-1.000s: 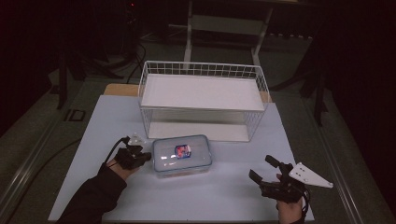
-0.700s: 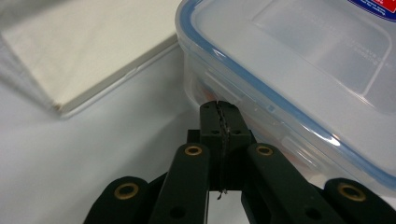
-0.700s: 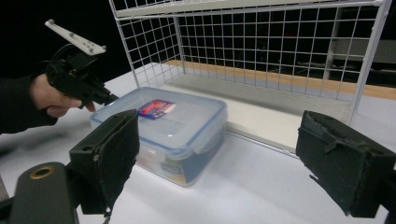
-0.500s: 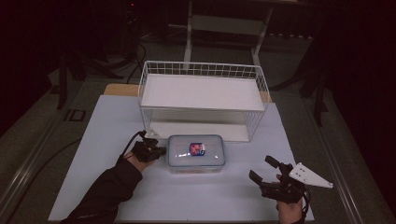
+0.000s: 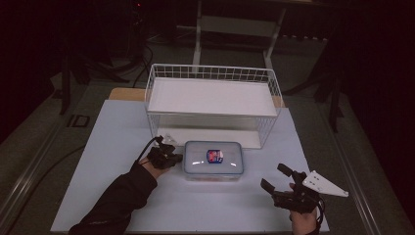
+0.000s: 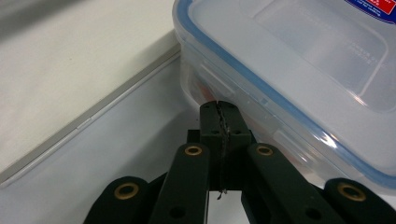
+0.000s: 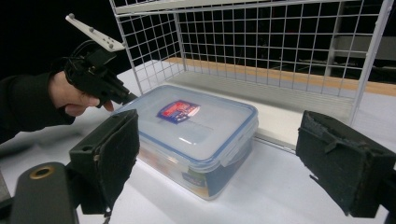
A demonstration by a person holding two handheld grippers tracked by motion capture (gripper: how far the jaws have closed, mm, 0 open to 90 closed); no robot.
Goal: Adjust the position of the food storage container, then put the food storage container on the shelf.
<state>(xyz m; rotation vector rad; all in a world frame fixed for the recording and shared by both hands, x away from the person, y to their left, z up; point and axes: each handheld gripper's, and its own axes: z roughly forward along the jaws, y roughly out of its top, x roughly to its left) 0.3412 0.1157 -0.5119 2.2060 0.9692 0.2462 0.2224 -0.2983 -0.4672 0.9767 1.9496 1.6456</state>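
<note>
Left hand-held gripper (image 5: 172,157) lies low over the pale surface (image 5: 112,147), its two black jaws pressed together with nothing between them. In the left gripper view the closed tips (image 6: 219,114) rest against the short side wall of a clear plastic food container (image 5: 213,160), just under its blue-rimmed lid and beside one of the lid's side clasps. The person's left hand (image 5: 149,168), in a dark sleeve, reaches in from the lower left of the high view to hold that gripper.

The container sits flat on the surface, lid on, with a small red and blue label (image 5: 214,155) on top of the lid. It stands just in front of a white wire rack (image 5: 213,100), whose lower shelf board lies right behind the box; the right gripper view shows the box near that board's front edge, though whether they touch is hard to tell. Something reddish shows faintly through the container wall, too blurred to name.

Right hand-held gripper (image 5: 278,178) is held near the front right corner of the surface, well apart from the container, with its jaws spread wide and empty. Its grey three-cornered plate (image 5: 323,183) points to the right. In the right gripper view its padded fingertips (image 7: 112,149) frame the container, which lies farther off between them, with the left hand-held gripper at the box's far corner.
</note>
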